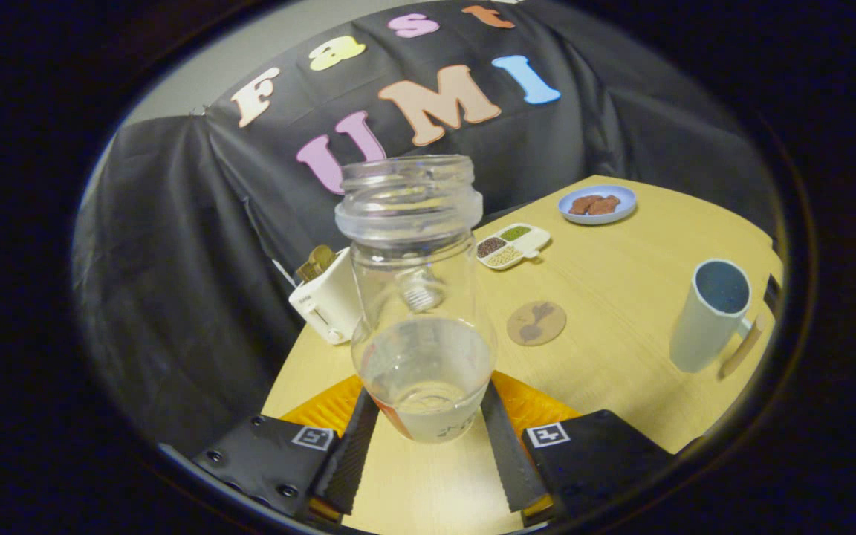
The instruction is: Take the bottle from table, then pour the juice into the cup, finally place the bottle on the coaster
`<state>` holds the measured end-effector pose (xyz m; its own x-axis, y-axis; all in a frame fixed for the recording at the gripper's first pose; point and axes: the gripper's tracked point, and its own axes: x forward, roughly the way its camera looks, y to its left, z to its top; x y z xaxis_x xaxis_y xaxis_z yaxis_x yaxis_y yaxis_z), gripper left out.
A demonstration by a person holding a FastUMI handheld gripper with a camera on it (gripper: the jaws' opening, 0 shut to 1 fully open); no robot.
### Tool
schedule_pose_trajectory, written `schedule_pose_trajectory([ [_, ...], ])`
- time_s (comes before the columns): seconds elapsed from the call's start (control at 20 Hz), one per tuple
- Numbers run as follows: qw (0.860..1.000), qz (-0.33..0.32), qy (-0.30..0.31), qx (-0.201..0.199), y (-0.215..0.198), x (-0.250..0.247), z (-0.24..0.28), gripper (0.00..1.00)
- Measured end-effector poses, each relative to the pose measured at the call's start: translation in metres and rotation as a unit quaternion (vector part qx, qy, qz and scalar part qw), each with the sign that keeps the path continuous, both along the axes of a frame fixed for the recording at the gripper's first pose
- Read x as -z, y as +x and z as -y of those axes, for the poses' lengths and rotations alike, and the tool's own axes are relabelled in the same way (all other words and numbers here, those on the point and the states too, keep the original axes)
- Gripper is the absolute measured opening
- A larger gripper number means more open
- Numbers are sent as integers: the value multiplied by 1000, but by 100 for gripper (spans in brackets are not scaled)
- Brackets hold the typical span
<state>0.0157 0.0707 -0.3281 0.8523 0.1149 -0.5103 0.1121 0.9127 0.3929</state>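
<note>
Gripper view has the fingers (428,427) clamped on the upright bottle (419,297), cup (709,316) sits off to the right on the desk (621,253), coaster (536,322) lying between them.

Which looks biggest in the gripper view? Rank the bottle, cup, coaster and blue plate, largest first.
1. bottle, clamped between the gripper fingers, so nearness to the camera inflates it.
2. cup.
3. and 4. coaster and blue plate look about alike; the plate lies farther off, so no firm order.
</note>
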Motion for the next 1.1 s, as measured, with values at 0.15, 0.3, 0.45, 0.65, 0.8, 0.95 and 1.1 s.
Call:
schedule_pose_trajectory([
  [0.15,999,2,46,18,9,-9,3,78],
  [0.3,994,-1,103,39,19,-16,8,78],
  [0.45,986,7,154,71,27,-27,19,78],
  [0.65,967,26,218,128,40,-39,42,78],
  [0.8,951,38,258,167,51,-45,60,78],
  [0.95,936,45,290,193,59,-49,76,78],
  [1.1,920,55,321,217,68,-53,89,78],
])
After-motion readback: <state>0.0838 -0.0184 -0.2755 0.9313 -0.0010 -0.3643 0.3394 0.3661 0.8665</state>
